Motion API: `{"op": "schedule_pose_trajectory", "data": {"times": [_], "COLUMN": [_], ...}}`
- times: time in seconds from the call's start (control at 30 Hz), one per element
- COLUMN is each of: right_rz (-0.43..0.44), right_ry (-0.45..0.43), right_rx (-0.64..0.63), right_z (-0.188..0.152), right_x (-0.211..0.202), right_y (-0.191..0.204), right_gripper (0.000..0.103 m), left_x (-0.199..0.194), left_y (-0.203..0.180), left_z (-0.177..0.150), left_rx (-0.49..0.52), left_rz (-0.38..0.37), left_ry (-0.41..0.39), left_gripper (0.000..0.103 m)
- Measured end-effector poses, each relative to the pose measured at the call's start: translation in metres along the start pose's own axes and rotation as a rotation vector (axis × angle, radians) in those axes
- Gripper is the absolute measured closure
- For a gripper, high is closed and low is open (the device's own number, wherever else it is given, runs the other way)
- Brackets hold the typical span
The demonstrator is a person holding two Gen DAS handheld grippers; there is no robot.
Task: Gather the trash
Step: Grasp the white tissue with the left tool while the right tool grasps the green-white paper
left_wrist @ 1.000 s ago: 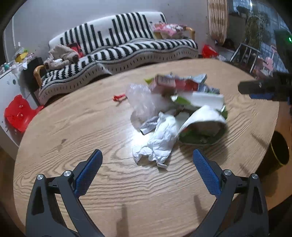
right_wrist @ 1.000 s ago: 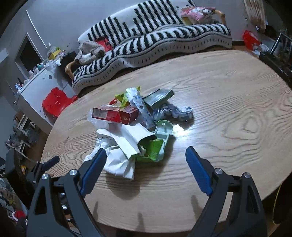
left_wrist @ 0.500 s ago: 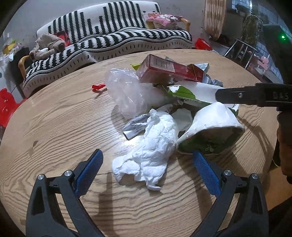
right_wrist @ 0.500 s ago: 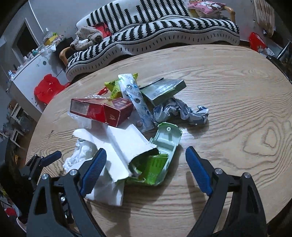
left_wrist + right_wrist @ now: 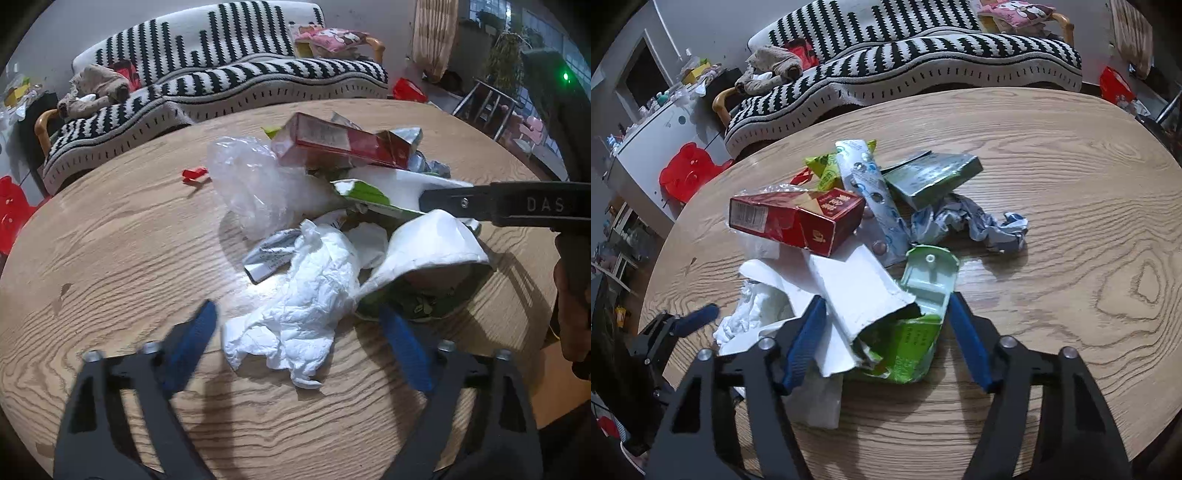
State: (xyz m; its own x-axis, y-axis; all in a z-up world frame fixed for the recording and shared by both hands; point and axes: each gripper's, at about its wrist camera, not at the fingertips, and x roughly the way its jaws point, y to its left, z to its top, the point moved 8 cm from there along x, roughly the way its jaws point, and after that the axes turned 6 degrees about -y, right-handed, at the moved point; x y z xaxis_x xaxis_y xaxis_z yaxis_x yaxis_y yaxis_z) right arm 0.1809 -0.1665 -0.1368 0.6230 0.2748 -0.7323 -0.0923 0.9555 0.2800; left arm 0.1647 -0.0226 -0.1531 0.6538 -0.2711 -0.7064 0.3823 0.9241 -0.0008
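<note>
A heap of trash sits on a round wooden table (image 5: pixel 1052 177), a red carton (image 5: pixel 798 219) at its top. The left gripper (image 5: pixel 299 345) straddles a crumpled white tissue (image 5: pixel 303 302) just below the carton, its jaws just closing but not yet pressing. The right gripper (image 5: pixel 882 343), jaws likewise closing, brackets a torn green-and-white package (image 5: pixel 905 332) beside the tissue, its pads at the package's sides; a firm grip cannot be told.

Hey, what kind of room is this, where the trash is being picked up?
Most likely a home living room: a black-and-white striped sofa stands behind the round wooden table, with a stuffed toy lying on it.
</note>
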Motion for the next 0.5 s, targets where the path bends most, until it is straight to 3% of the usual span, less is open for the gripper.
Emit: {"op": "schedule_pose_trajectory", "data": {"times": [0.03, 0.1, 0.17, 0.33, 0.5], "right_rz": [0.0, 0.013, 0.025, 0.059, 0.1], "right_ry": [-0.001, -0.007, -0.022, -0.08, -0.135], "right_rx": [-0.004, -0.005, 0.0, 0.02, 0.035], "right_z": [0.0, 0.001, 0.004, 0.015, 0.024], "right_x": [-0.001, -0.003, -0.008, -0.029, -0.055], "right_y": [0.001, 0.003, 0.005, 0.008, 0.013], "right_gripper": [0.046, 0.051, 0.056, 0.074, 0.078], "left_x": [0.002, 0.003, 0.001, -0.015, -0.036], "left_y": [-0.001, -0.001, 0.002, 0.013, 0.023], "left_z": [-0.002, -0.003, -0.002, 0.008, 0.019], "left_rx": [0.004, 0.006, 0.003, -0.033, -0.088], "left_rz": [0.0, 0.009, 0.024, 0.057, 0.072], "left_ry": [0.02, 0.043, 0.049, 0.021, -0.021], "left_gripper": [0.041, 0.068, 0.08, 0.088, 0.091]}}
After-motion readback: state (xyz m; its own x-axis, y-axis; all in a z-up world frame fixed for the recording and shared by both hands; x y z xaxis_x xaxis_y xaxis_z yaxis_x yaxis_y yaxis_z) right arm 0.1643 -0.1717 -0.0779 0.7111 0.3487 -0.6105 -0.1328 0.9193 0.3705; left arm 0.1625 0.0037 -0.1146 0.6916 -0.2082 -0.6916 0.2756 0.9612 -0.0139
